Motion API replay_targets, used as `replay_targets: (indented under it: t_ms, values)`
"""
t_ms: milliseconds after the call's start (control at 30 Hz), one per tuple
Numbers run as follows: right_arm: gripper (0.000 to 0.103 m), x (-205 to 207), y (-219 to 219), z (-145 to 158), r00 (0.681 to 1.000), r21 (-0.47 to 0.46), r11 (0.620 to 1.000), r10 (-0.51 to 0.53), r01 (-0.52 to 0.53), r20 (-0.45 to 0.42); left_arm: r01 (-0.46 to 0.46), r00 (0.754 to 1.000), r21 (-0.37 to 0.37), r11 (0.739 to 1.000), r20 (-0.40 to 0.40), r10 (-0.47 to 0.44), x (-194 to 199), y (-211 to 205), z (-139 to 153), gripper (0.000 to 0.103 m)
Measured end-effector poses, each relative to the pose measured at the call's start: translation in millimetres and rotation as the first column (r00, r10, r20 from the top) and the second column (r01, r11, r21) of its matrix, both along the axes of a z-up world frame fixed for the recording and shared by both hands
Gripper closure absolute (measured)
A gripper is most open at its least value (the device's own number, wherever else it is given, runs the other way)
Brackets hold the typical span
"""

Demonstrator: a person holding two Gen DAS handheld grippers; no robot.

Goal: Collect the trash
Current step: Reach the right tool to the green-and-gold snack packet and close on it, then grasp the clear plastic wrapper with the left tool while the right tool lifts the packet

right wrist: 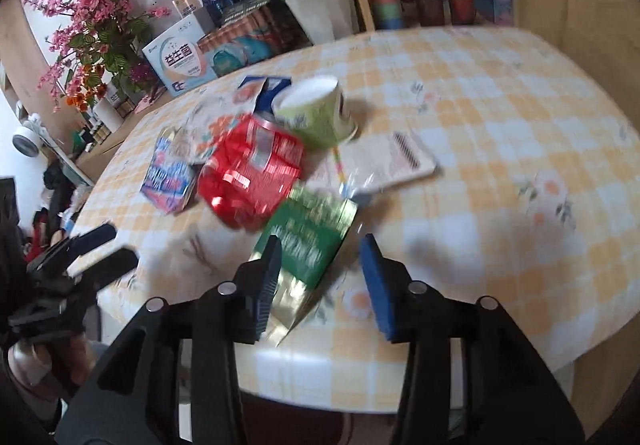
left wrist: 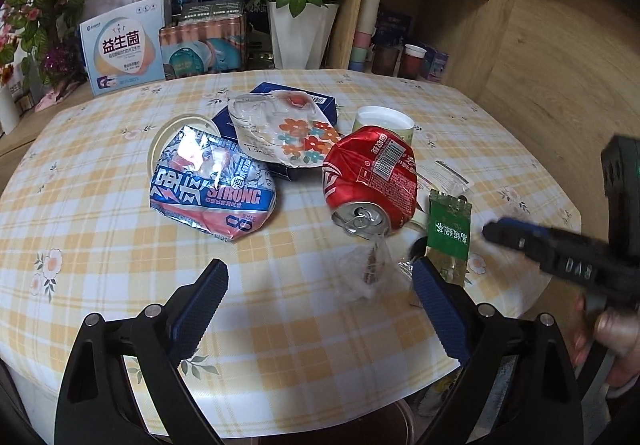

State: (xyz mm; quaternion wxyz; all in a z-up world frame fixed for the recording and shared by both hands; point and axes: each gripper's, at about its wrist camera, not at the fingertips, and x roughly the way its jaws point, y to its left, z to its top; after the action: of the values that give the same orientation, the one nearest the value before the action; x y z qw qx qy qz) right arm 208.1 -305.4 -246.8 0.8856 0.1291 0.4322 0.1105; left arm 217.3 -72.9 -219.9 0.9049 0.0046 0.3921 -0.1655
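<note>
Trash lies on a table with a yellow checked cloth [left wrist: 120, 245]. A crushed red can [left wrist: 370, 181] lies in the middle, also in the right wrist view [right wrist: 252, 181]. Left of it is a crushed blue "STRONG" can [left wrist: 212, 189]. Behind are a flowered plastic bag [left wrist: 284, 129] on a dark blue box [left wrist: 324, 101], and a tipped green paper cup [right wrist: 320, 113]. A green sachet [right wrist: 308, 237] lies near the front edge. My left gripper [left wrist: 320, 285] is open above clear plastic wrap [left wrist: 368, 269]. My right gripper [right wrist: 320, 257] is open, its fingers on either side of the green sachet's near end.
Behind the table stand a white vase of red roses [left wrist: 300, 33], product boxes [left wrist: 120, 49], pink blossoms [right wrist: 92, 17] and a wooden shelf with stacked cups [left wrist: 364, 33]. A flat white packet [right wrist: 396, 161] lies right of the cup. The right gripper shows in the left wrist view [left wrist: 552, 249].
</note>
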Motion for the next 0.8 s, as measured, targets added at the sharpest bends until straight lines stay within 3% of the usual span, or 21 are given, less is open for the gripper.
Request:
replay_targets:
  t_ms: [67, 133, 167, 333, 367, 500, 633, 800]
  values:
    - [0.053, 0.1, 7.9, -7.2, 1.0, 0.014, 1.0, -0.002, 0.002, -0.017, -0.01, 1.0, 0.002, 1.0, 0.0, 0.01, 1.1, 3.2, 0.6, 0.014]
    - [0.031, 2.5, 18.0, -12.2, 0.999, 0.009, 1.0, -0.026, 0.026, -0.03, -0.029, 1.0, 0.003, 1.0, 0.002, 0.029, 2.9, 8.9, 0.8, 0.014]
    - [0.027, 3.7, 21.3, -12.9, 0.999, 0.011, 0.999, -0.041, 0.041, -0.027, -0.036, 0.999, 0.0, 0.999, 0.001, 0.036, 3.1, 12.1, 1.3, 0.014]
    - [0.025, 20.4, 33.9, -18.1, 0.995, -0.02, 0.996, -0.085, 0.084, -0.045, -0.088, 0.996, -0.035, 0.995, -0.015, 0.088, 7.2, 33.4, 1.2, 0.014]
    - [0.027, 23.5, 36.8, -19.8, 0.995, -0.033, 0.996, -0.087, 0.085, -0.052, -0.093, 0.996, -0.039, 0.995, -0.017, 0.092, 7.3, 35.4, 1.0, 0.014]
    - [0.057, 24.7, 40.0, -19.3, 0.996, -0.079, 0.994, -0.074, 0.07, -0.049, -0.098, 0.995, -0.05, 0.994, -0.025, 0.096, 6.9, 40.6, -1.2, 0.015]
    - [0.071, 16.6, 30.6, -11.1, 0.998, -0.067, 0.996, -0.067, 0.066, -0.009, -0.078, 0.997, -0.066, 0.995, -0.034, 0.076, 6.0, 37.7, -4.6, 0.015]
    - [0.074, 9.5, 13.7, -3.5, 0.996, -0.001, 0.996, -0.084, 0.085, 0.02, -0.017, 0.999, -0.078, 0.997, -0.044, 0.013, 4.5, 17.9, -8.9, 0.016]
